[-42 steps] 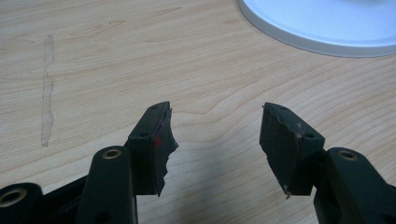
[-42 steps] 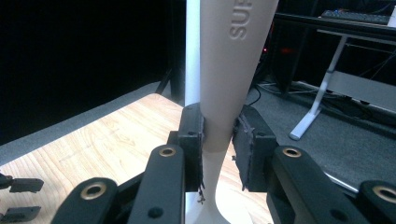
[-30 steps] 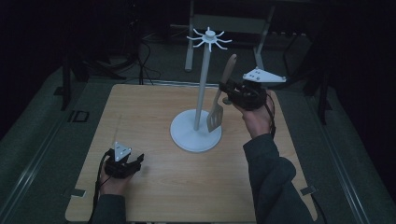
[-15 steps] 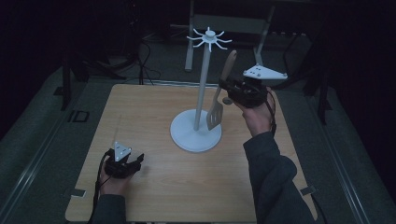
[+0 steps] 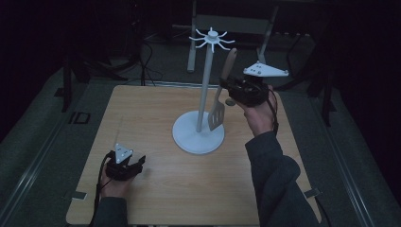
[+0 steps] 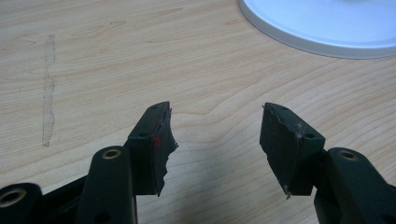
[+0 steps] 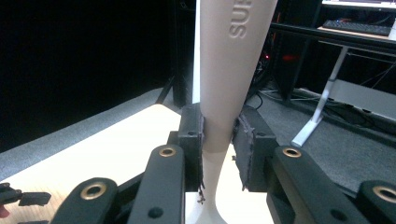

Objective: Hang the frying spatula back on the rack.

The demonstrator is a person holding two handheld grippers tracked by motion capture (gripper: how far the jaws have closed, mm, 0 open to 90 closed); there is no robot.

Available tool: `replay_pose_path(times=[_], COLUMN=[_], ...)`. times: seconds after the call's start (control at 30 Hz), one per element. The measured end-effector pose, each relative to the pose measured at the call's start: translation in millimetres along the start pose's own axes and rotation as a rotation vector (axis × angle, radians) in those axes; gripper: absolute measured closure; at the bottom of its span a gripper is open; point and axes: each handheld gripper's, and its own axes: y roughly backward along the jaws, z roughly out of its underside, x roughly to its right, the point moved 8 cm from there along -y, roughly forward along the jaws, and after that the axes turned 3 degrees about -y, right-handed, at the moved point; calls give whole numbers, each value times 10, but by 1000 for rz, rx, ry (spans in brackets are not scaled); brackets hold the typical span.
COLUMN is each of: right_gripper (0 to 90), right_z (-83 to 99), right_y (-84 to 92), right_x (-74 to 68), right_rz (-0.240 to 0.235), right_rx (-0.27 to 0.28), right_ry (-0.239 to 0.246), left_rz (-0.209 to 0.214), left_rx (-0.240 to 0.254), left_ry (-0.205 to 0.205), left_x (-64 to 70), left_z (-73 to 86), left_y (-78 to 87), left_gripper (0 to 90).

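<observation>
Right gripper (image 5: 226, 91) clamped on spatula (image 5: 221, 97), held upright just beside stand (image 5: 198, 135) pole. Left gripper (image 5: 137, 166) released, resting near stand base.

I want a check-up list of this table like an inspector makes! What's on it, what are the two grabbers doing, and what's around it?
Surface: light wooden table, bare wood with a faint pale streak.
Job's things: slotted spatula with a pale handle, held upright beside the white utensil stand with a round base and hooked top, not hung on a hook.
Clutter: nothing seen.
Grippers: right gripper shut on the spatula's handle; left gripper open, nothing between its jaws, low over the near left of the table.
Cables: dark cables on the floor behind the table.
Surroundings: dark room, grey floor, pale frame legs behind.
</observation>
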Motion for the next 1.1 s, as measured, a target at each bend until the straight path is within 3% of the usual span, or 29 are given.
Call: replay_pose_path(times=[1.1], right_gripper=[739], right_z=[-28], right_y=[-109], right_x=[6], right_rz=[-8], right_rx=[-30], right_ry=[-17], left_rz=[-2], left_rx=[3], left_ry=[6], left_x=[-8], left_z=[-2], left_y=[1], left_gripper=[437])
